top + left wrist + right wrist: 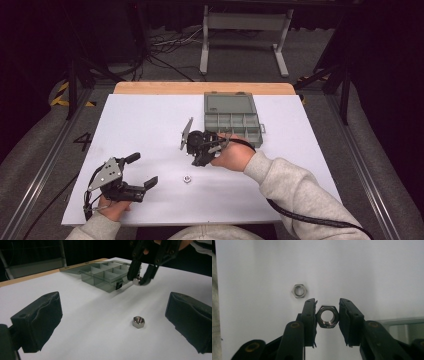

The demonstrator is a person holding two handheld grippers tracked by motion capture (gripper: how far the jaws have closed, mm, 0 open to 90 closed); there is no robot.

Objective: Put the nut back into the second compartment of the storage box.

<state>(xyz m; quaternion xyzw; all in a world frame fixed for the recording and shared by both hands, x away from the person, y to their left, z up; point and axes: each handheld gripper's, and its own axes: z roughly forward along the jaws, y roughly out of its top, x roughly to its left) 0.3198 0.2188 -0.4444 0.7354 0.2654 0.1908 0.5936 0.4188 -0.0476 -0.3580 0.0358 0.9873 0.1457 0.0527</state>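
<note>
My right gripper [327,308] is shut on a steel hex nut [327,316], held above the white table with its hole facing the camera. In the high view that gripper [200,159] hangs just in front of the grey compartment box [232,117]. The left gripper view shows it [139,281] with the held nut [136,281] near the box [105,273]. A second hex nut [187,178] [138,322] [299,290] lies flat on the table. My left gripper [141,171] [112,315] stands open at the front left, its jaws wide apart, the loose nut ahead of them.
The box's lid lies open toward the far edge, its several compartments looking empty. A white sheet [150,130] covers the table, with a wooden strip [200,88] at the back. A cable [310,217] trails from the right gripper along the sleeve.
</note>
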